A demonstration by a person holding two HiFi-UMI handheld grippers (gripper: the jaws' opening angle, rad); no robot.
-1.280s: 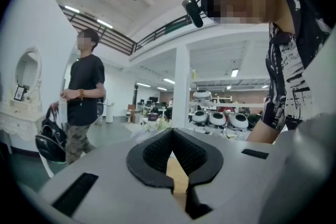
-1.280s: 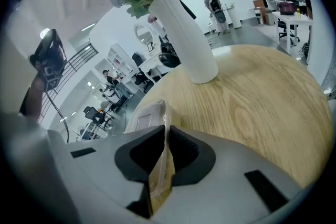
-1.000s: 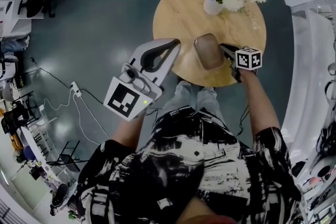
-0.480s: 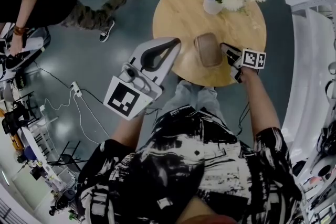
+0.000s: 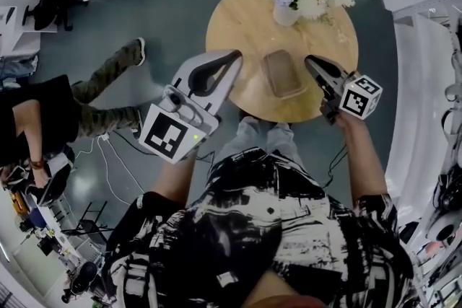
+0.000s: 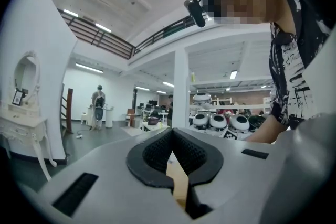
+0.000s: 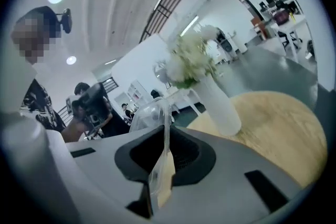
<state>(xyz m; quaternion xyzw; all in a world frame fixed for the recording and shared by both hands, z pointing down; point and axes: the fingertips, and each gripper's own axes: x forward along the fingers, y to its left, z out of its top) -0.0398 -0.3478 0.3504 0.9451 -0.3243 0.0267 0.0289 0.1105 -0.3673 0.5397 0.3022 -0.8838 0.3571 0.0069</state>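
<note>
Over the round wooden table [image 5: 238,25], near the vase of flowers [image 5: 286,14], the clear plastic container [image 5: 283,73] has turned from tilted to nearly level; whether it touches the wood is unclear. The right gripper [image 5: 310,63] has rolled outward, with its jaws clamped on the container's right rim. The left gripper [image 5: 232,55] hovers at the table's left edge, its jaws together and empty.
</note>
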